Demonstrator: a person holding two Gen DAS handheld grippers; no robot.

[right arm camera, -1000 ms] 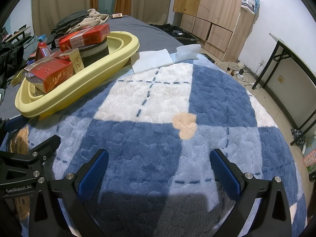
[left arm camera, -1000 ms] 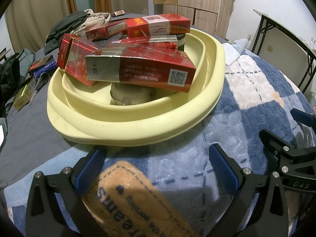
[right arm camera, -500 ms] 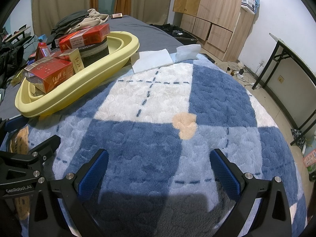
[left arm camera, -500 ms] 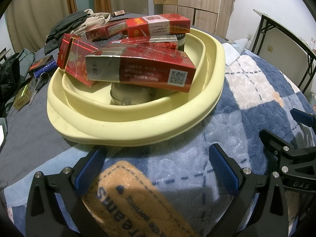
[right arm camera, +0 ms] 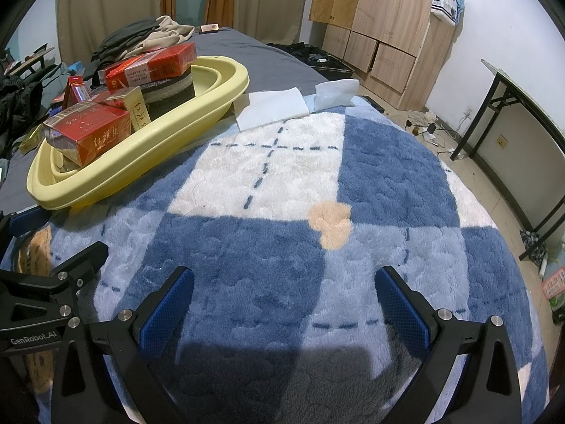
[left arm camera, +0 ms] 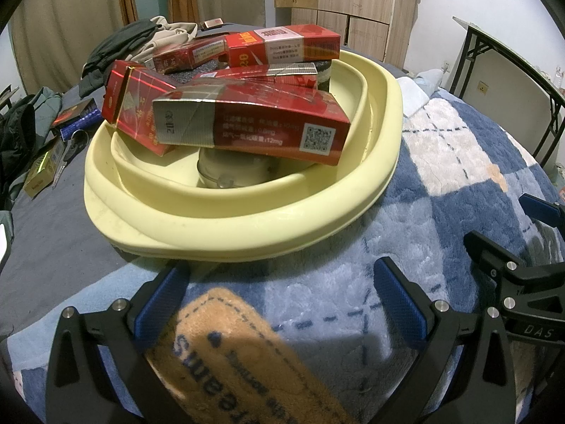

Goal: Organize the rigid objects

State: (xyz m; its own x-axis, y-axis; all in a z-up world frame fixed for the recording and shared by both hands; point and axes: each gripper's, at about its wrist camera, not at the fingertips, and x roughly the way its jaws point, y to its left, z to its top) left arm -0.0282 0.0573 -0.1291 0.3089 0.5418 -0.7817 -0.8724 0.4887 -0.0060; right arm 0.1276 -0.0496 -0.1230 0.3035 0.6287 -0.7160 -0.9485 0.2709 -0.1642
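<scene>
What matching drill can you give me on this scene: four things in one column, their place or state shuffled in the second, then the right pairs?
Things:
1. yellow basin
2. red box with QR code
3. white cloth
4. left gripper

Places or states:
A. open, empty, above the blanket
B. flat on the blanket, just beyond the basin's far end
C. lying across the top of the pile in the basin
D. resting partly on the plaid blanket, holding the boxes

Pairs: 1-D, 2-C, 3-B, 4-A
</scene>
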